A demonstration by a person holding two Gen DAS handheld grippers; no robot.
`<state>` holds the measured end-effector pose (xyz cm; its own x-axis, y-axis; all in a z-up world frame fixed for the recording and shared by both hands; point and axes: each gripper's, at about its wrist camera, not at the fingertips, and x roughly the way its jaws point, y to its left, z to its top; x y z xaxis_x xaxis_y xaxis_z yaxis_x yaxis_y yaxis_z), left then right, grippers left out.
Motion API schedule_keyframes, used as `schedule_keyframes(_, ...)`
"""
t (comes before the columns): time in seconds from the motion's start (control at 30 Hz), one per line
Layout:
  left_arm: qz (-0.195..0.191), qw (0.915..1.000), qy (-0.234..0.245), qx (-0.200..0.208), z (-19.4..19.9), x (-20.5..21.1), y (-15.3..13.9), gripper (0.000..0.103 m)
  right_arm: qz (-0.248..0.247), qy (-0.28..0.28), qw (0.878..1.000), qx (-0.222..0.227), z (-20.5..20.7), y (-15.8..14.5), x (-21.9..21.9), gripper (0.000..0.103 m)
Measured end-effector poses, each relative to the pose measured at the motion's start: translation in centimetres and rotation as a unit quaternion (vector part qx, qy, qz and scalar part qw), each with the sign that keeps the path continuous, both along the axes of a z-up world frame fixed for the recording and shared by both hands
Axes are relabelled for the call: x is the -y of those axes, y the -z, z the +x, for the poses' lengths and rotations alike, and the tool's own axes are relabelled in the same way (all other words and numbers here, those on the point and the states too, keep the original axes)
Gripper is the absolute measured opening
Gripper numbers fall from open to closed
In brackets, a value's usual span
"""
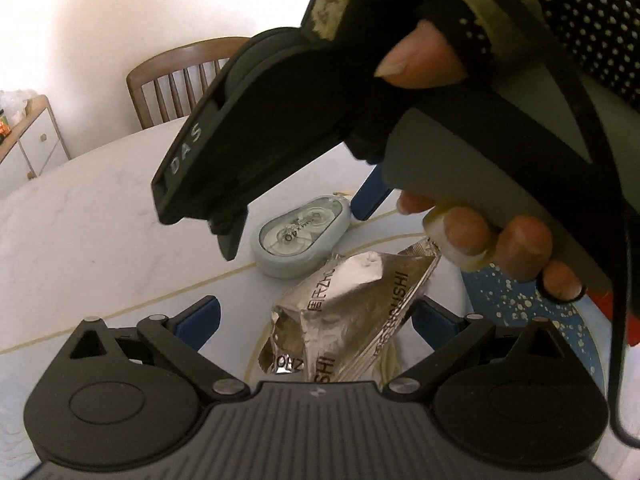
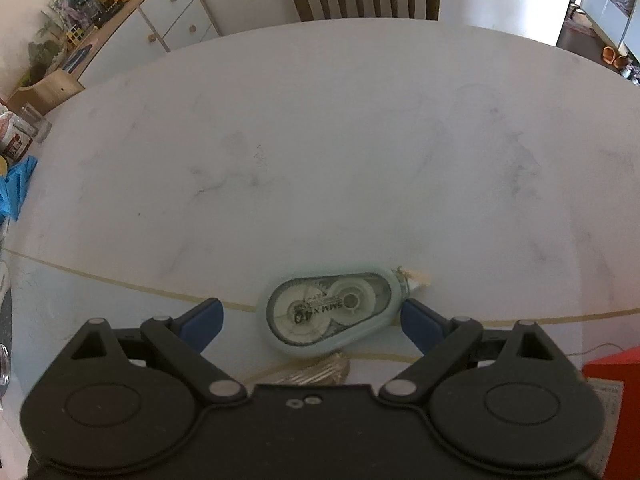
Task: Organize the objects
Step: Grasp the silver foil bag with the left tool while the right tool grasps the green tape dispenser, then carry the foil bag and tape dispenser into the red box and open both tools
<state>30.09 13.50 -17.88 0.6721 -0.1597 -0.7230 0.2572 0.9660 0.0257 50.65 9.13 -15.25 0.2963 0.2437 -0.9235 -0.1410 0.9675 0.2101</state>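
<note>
The pale blue correction tape dispenser is lying flat on the white table, sitting between the wide-spread blue fingers of the right gripper. The left gripper is also gaping wide, straddling a crumpled silver foil packet just beside the dispenser.

White marbled table, rounded far edge, thin tan line curving across near part. On it: pale blue correction-tape dispenser lying flat, straddling the tan line; crumpled silver foil packet just beside it, nearer cam; blue speckled plate at right; red box by right edge.
</note>
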Motion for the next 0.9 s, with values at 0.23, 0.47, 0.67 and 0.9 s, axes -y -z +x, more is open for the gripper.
schedule_keyframes(0.23,-0.006,1.0000,-0.007,-0.003,0.5,-0.2,0.6,0.101,-0.022,-0.022,0.999,0.008,0.7,0.5,-1.2,0.095)
schedule_keyframes(0.47,-0.010,0.9999,-0.008,-0.008,0.5,-0.2,1.1,0.091,-0.064,-0.069,0.995,0.020,0.0,0.7,-2.6,0.094)
schedule_keyframes(0.67,-0.003,1.0000,0.000,-0.005,0.0,0.2,1.4,0.072,-0.097,-0.093,0.990,0.040,-0.9,0.9,-3.4,0.089)
schedule_keyframes(0.9,-0.001,1.0000,-0.002,-0.002,-0.5,0.2,1.3,0.061,-0.093,-0.094,0.990,0.051,-1.0,0.8,-3.4,0.078)
